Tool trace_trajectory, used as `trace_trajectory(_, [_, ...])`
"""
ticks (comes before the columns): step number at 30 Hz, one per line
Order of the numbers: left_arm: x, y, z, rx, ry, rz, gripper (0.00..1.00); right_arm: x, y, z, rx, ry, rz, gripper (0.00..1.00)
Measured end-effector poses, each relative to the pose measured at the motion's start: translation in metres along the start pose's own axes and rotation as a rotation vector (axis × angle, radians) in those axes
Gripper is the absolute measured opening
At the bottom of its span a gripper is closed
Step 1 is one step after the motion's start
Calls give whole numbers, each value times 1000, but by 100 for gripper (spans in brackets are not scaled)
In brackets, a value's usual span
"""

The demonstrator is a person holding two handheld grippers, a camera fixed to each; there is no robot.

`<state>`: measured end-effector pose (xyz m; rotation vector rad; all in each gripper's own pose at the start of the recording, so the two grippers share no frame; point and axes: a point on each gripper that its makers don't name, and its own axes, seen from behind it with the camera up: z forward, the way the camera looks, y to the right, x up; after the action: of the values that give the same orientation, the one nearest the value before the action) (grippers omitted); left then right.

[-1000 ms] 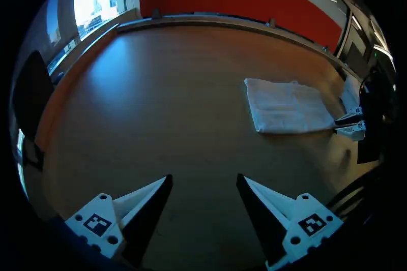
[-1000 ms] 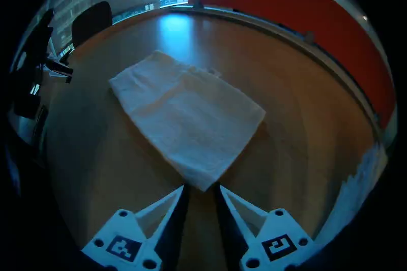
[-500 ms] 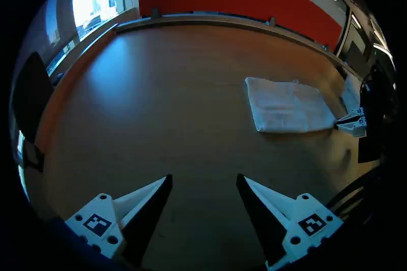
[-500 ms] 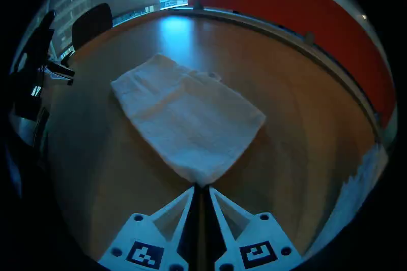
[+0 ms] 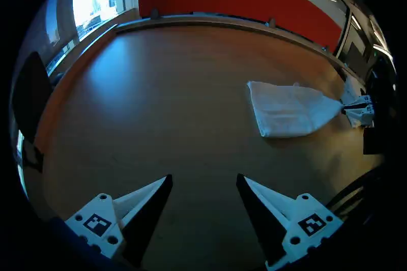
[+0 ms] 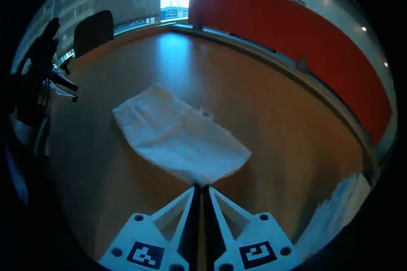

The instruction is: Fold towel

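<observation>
The right gripper (image 6: 202, 188) is pinching the near corner of the folded white terry-cloth towel (image 6: 178, 136). Its two white fingers (image 6: 175, 215) are pressing together with hardly a slit between them, and the cloth is bunching into a point right at their tips. In the left gripper view the same grip is showing from the side: the right gripper (image 5: 358, 110) is drawing that corner out into a taut peak, while the rest of the towel (image 5: 287, 108) is lying flat on the brown wooden table (image 5: 168, 93), well over toward the table's right side.

The left gripper (image 5: 203, 179) is hovering low over bare wood, its fingers (image 5: 147, 202) spreading wide apart, gripping nothing and touching nothing, well apart from the towel.

A long red partition panel (image 6: 300, 37) is running along the table's far edge. A black chair (image 6: 94, 29) is standing by the far left corner. A second white cloth (image 6: 333, 210) is lying at the table's right edge, apart from the towel.
</observation>
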<state>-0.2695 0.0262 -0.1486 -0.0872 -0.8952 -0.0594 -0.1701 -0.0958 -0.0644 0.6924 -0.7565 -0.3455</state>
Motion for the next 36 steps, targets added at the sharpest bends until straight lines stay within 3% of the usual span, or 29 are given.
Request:
trace_trajectory(18, [8, 5, -1, -4, 15, 2, 93, 86, 17, -41, -43, 121, -143, 5])
trace_trajectory(27, [8, 7, -2, -5, 15, 5, 93, 101, 26, -57, -61, 140, -174, 5])
trace_trajectory(36, [11, 9, 0, -7, 20, 5, 93, 105, 25, -57, -56, 141, -189, 5])
